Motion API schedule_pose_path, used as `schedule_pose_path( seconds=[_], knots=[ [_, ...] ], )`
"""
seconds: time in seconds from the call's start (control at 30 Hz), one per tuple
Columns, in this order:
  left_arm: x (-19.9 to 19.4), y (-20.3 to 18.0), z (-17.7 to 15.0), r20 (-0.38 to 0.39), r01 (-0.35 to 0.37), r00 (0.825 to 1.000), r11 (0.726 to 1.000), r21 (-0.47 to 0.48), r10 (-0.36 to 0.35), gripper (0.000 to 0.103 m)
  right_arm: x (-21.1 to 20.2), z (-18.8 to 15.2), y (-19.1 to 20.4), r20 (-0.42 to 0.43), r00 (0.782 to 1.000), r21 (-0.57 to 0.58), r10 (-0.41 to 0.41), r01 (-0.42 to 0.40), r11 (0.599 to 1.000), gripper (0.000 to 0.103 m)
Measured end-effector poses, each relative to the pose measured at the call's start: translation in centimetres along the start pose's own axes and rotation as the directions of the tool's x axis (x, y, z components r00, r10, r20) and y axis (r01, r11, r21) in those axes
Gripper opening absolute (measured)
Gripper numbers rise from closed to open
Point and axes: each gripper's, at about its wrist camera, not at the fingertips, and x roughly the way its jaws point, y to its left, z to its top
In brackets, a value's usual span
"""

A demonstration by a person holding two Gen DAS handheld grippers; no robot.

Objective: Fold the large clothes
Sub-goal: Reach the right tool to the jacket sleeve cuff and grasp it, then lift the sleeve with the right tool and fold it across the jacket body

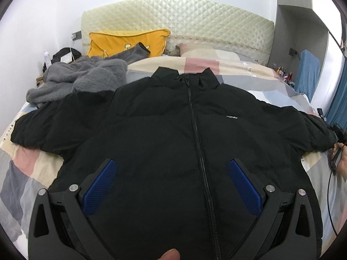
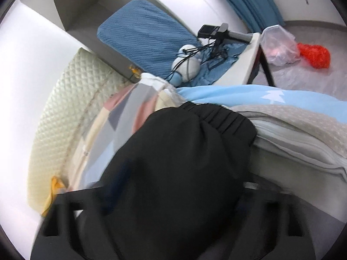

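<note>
Nothing is folded: the black jacket lies spread across the bed, my left claw spread apart above its hem, my right claw seemingly clamped on the sleeve cuff at the bed's edge.

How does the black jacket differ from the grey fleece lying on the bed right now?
The black jacket lies spread flat, front up, zipped, sleeves out; the grey fleece sits crumpled in a heap. The jacket is smooth and puffy, the fleece fuzzy. The jacket lies at the middle of the bed, the fleece beside its left shoulder, near the yellow pillow. Both rest on the bed.

Bed under black jacket
</note>
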Motion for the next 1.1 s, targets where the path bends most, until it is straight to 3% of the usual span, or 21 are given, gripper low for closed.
schedule_pose_path(
  seconds=[0.07,0.23,0.43,0.53,0.73,0.83,0.97,1.1],
  knots=[
    [0.1,0.0,-0.2,-0.001,-0.002,1.000,1.000,0.000,0.002,0.103,-0.8,0.5,0.7,0.008,0.999,-0.031,-0.040,0.041,0.999,0.020],
    [-0.7,0.3,-0.7,0.057,-0.099,0.994,0.994,0.038,0.097,0.103,-4.4,2.3,2.9,0.086,0.994,-0.078,-0.073,0.080,0.994,0.007],
    [-1.8,1.7,-0.8,0.039,-0.137,0.990,0.990,0.020,0.136,0.103,-9.3,4.3,5.6,0.165,0.985,-0.069,-0.059,0.071,0.995,0.005],
    [-2.4,2.9,-0.4,0.031,-0.110,0.993,0.994,-0.014,0.111,0.103,-10.9,4.7,7.2,0.180,0.983,-0.063,-0.041,0.053,0.997,0.005],
    [-3.9,4.6,0.0,0.072,-0.130,0.989,0.991,-0.016,0.130,0.103,-16.0,5.0,14.4,0.230,0.973,-0.107,0.027,-0.002,0.994,0.005],
    [-5.3,5.5,0.0,0.045,-0.078,0.996,0.996,-0.036,0.080,0.103,-19.0,4.7,19.2,0.250,0.966,-0.211,0.071,-0.017,0.977,0.005],
    [-7.0,6.0,-0.5,0.081,-0.095,0.992,0.995,0.006,0.094,0.103,-22.6,3.1,25.6,0.274,0.956,-0.355,0.105,-0.001,0.935,0.006],
    [-7.5,7.3,-0.8,0.078,-0.060,0.995,0.998,-0.009,0.061,0.103,-25.1,0.4,31.7,0.267,0.953,-0.472,0.143,0.000,0.882,0.008]
  ],
)
